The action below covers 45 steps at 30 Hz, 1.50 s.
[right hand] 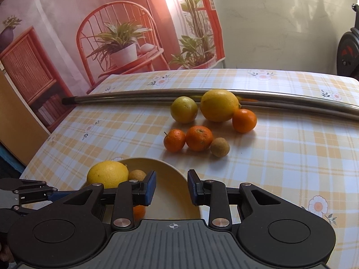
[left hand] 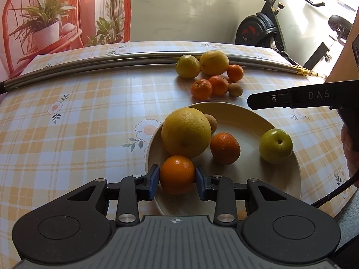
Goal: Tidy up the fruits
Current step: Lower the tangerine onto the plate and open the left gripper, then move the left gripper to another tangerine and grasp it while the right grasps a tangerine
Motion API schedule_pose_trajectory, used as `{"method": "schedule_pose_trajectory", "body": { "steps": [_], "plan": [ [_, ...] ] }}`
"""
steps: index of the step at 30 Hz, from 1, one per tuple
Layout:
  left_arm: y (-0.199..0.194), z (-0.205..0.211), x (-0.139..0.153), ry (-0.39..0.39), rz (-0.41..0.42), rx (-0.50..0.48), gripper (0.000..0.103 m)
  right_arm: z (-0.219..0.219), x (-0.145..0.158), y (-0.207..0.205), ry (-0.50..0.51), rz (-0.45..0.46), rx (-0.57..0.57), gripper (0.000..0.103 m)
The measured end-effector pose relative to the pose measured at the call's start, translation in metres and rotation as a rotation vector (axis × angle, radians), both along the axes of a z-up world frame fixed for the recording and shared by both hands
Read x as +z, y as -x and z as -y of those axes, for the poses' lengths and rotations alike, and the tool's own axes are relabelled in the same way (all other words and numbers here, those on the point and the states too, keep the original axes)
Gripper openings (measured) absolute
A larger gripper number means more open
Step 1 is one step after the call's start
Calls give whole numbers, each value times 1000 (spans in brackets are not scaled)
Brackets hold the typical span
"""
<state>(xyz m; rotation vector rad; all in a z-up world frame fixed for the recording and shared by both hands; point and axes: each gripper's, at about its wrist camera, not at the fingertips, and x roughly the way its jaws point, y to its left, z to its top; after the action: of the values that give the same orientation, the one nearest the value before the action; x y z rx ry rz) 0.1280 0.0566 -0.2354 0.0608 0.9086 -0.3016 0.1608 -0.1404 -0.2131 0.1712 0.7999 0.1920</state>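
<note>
Orange [left hand: 177, 174] clamped over bowl [left hand: 280, 192] rim; six fruits [right hand: 199, 138] loose behind.

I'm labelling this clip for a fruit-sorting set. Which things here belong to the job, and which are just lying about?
Job:
- mandarin held in left gripper
- right gripper, empty
- plate with fruit
- loose fruit group on the tablecloth

Lying about:
- metal pole
- exercise bike
- printed backdrop

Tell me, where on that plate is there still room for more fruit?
The plate is bare between the orange mandarin and green apple, and along its far rim. Its left side is crowded by the big yellow citrus.
</note>
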Motion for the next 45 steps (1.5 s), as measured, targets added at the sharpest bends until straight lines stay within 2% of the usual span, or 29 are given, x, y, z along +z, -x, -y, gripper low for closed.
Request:
{"method": "schedule_pose_trajectory", "body": {
  "steps": [13,21,35,45],
  "plan": [
    [0,-8,16,49,35,30,37,8,-1,12,6,1,-40,29],
    [-4,-16,37,76,93,59,37,16,1,16,16,11,-66,29],
    [-42,-42,68,114,164,179,37,35,3,11,52,25,-118,29],
    [-72,-37,71,156,163,183,37,40,3,-1,93,34,-120,29]
  ]
}}
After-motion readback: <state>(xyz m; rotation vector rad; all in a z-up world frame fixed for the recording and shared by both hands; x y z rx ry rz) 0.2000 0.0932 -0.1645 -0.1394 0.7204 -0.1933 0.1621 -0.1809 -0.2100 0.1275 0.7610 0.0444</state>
